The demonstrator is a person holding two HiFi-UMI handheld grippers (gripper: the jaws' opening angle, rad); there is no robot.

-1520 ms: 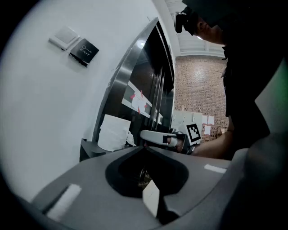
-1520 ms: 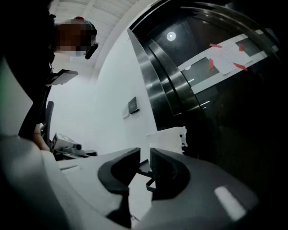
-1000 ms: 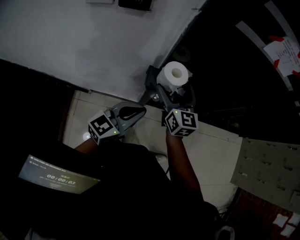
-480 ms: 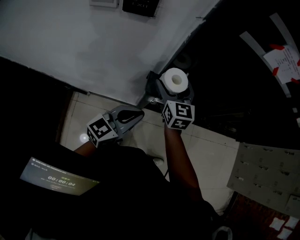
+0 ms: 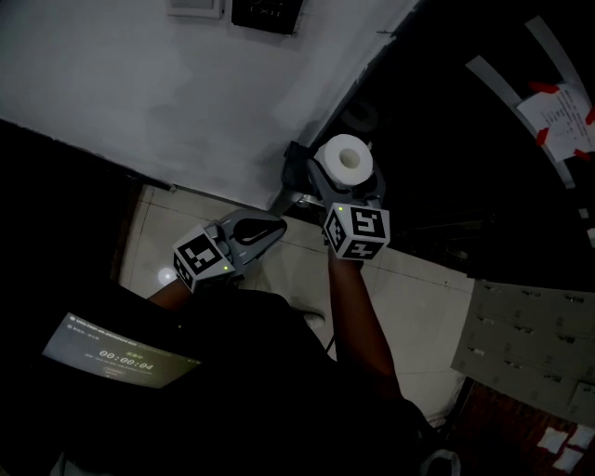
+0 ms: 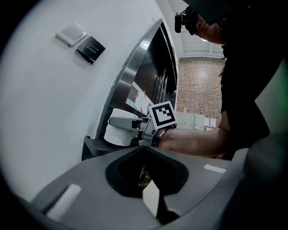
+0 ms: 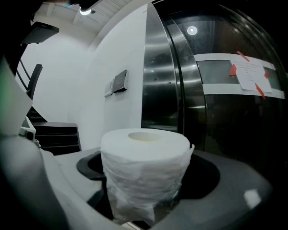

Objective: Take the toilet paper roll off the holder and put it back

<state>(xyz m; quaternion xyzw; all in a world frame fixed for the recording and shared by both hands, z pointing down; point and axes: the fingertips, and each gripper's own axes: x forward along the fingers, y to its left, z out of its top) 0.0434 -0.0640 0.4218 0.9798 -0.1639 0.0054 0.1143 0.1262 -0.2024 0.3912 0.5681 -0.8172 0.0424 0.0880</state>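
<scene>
The white toilet paper roll [image 5: 344,160] stands upright on a dark grey holder [image 5: 296,169] where the white wall meets a metal door. My right gripper [image 5: 349,183] reaches around it from below, its marker cube just under the roll. In the right gripper view the roll [image 7: 144,166] fills the gap between the jaws, which are drawing in and press its crumpled lower sides. My left gripper [image 5: 265,223] hangs shut and empty to the lower left of the holder. From the left gripper view, the roll [image 6: 118,132] shows beyond the closed jaws, with a right finger [image 6: 128,122] across it.
Two switch plates [image 5: 265,11] sit high on the white wall. A curved dark door with tape strips and a paper notice [image 5: 562,102] lies to the right. Below are pale floor tiles [image 5: 279,270], a timer screen [image 5: 121,349] and a grey perforated board [image 5: 525,344].
My right gripper has moved up to the roll, so its jaws now sit around it and have narrowed. The left gripper has hardly moved.
</scene>
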